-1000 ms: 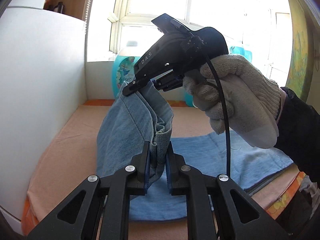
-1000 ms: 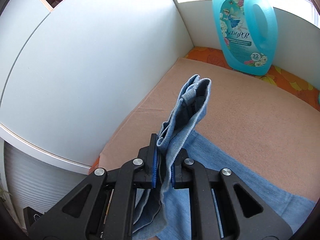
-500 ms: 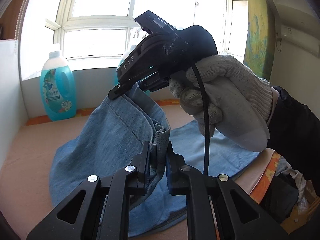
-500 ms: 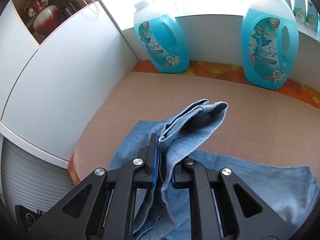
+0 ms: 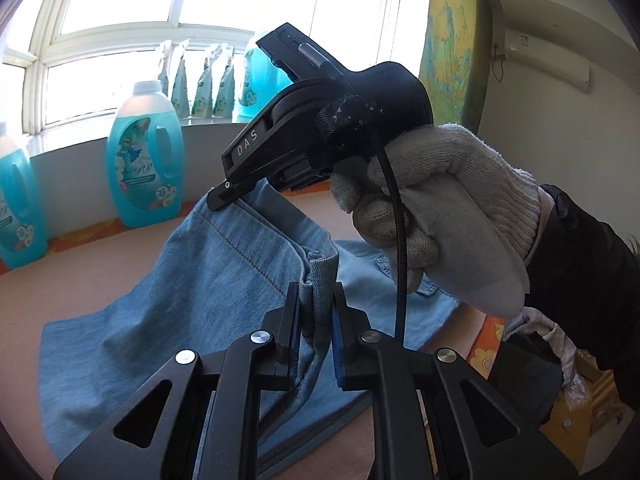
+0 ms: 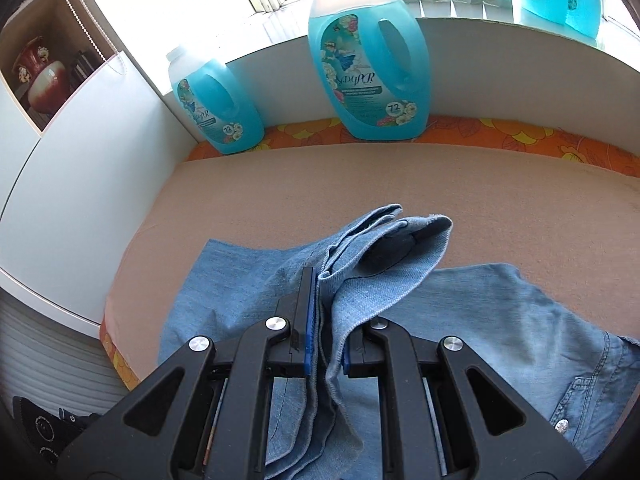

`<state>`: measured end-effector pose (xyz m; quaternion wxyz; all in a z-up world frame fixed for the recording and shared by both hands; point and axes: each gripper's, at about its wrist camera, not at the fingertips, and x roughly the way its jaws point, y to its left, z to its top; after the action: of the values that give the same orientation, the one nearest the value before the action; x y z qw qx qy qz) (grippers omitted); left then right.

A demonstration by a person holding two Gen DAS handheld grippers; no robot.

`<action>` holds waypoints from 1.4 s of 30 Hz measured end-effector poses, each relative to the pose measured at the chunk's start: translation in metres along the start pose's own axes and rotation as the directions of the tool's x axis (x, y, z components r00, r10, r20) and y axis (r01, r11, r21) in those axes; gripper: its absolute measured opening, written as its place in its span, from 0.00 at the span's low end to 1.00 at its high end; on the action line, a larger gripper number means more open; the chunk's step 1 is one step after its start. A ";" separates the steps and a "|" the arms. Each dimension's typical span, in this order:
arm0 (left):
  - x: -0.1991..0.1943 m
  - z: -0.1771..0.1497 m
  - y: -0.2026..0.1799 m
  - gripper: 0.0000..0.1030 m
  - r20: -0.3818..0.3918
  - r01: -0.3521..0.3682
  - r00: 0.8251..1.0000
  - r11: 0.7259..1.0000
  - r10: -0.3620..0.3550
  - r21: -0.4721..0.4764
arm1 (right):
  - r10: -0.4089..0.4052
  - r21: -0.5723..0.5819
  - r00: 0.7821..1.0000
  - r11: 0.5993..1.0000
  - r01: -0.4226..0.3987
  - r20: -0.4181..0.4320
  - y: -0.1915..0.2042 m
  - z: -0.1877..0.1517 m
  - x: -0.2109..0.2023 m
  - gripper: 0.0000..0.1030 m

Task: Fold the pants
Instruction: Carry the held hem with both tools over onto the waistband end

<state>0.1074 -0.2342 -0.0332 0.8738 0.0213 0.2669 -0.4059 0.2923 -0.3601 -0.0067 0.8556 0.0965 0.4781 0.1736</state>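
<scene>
Light blue denim pants lie on a peach-covered surface, and one end is lifted off it. My left gripper is shut on a bunched edge of this raised end. A short way ahead, a white-gloved hand holds my right gripper, which pinches the same edge higher up. In the right wrist view the right gripper is shut on folded layers of the pants, and cloth drapes over its right finger. The buttoned waist lies flat at the lower right.
Two blue detergent bottles stand on the orange floral strip along the back wall. More bottles and pouches line the windowsill. A white cabinet side bounds the left. A dark sleeve is at the right.
Both grippers have carried the raised end of the pants sideways, away from the white cabinet and over the flat part. The views have swung towards the window and the bottles. Both grips are unchanged.
</scene>
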 end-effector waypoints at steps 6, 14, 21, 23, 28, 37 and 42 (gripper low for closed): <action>0.030 0.007 -0.028 0.11 -0.031 0.092 0.995 0.995 -0.091 0.028 | -0.076 0.032 0.997 0.997 0.076 0.003 -0.044 -0.018 -0.025 0.10; 0.066 0.019 -0.067 0.11 -0.061 0.187 0.981 0.979 -0.182 0.076 | -0.151 0.108 0.988 0.983 0.148 0.019 -0.101 -0.028 -0.063 0.10; 0.092 0.028 -0.101 0.11 -0.089 0.292 0.955 0.950 -0.283 0.108 | -0.190 0.170 0.981 0.969 0.181 0.039 -0.145 -0.044 -0.096 0.10; 0.099 0.031 -0.109 0.11 -0.096 0.311 0.949 0.943 -0.301 0.116 | -0.212 0.189 0.977 0.961 0.202 0.035 -0.159 -0.051 -0.101 0.10; 0.123 0.031 -0.122 0.11 -0.126 0.366 0.927 0.925 -0.353 0.101 | -0.215 0.249 0.976 0.948 0.201 0.032 -0.197 -0.068 -0.107 0.10; 0.159 0.024 -0.135 0.11 -0.203 0.389 0.907 0.919 -0.369 0.069 | -0.183 0.251 0.983 0.951 0.180 -0.010 -0.233 -0.084 -0.084 0.10; 0.169 0.019 -0.135 0.14 -0.251 0.399 0.891 0.916 -0.379 0.031 | -0.165 0.270 0.986 0.948 0.165 -0.022 -0.245 -0.096 -0.077 0.10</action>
<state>0.1081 -0.4470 -0.0740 0.7344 0.0518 0.3527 -0.5776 0.2238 -0.6158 -0.0780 0.8460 0.1725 0.5033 0.0341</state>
